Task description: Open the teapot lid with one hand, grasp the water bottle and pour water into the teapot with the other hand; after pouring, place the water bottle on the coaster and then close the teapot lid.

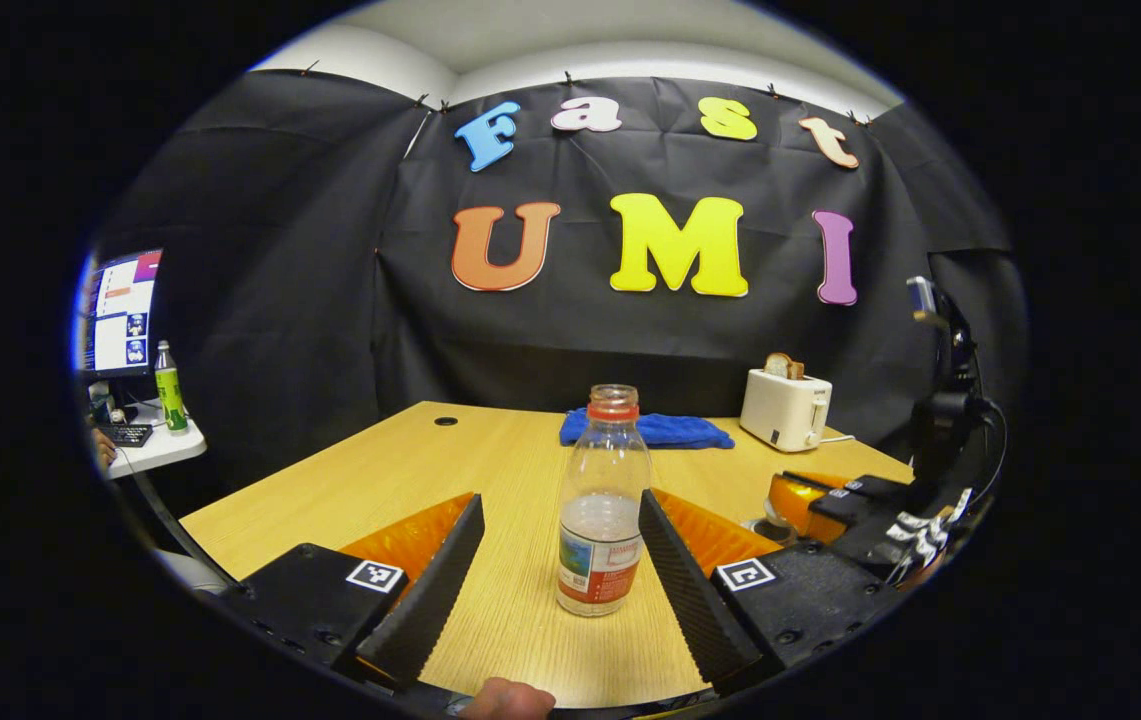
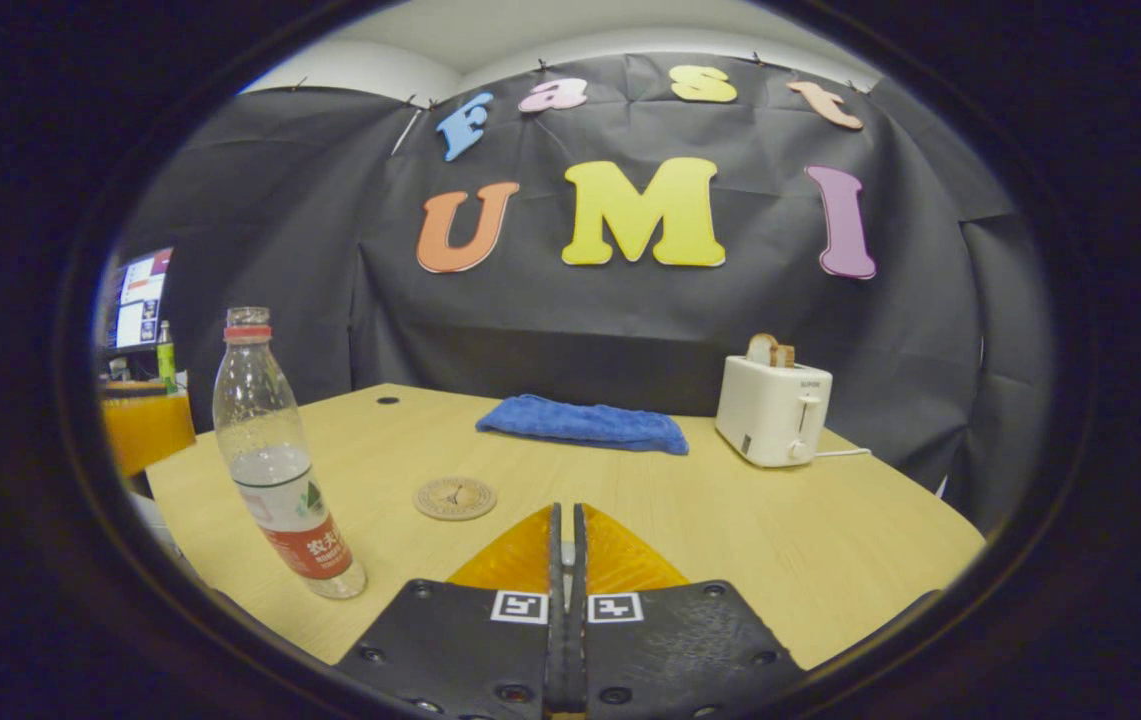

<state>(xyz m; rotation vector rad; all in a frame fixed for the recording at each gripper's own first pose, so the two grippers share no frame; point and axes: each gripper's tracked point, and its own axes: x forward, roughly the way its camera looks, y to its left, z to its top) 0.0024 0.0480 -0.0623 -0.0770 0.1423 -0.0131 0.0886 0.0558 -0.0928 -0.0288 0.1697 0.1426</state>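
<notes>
A clear water bottle (image 1: 602, 500), uncapped with a red neck ring and about a third full, stands upright on the wooden table (image 1: 490, 620). My left gripper (image 1: 560, 500) is open around it, the bottle close against the right-hand finger. In the right gripper view the bottle (image 2: 275, 450) stands at the left, and a round coaster (image 2: 455, 497) lies beyond it. My right gripper (image 2: 566, 512) has its fingers together, with a small pale bit in the slit. It also shows at the right of the left gripper view (image 1: 790, 500), above a small grey round thing (image 1: 775, 527).
A blue cloth (image 2: 580, 422) lies at the back of the table, and a white toaster (image 2: 772, 410) with bread stands to its right. Off the table's left are a side desk with a monitor (image 1: 120, 310) and a green bottle (image 1: 168, 385). A thumb (image 1: 505, 695) shows at the bottom.
</notes>
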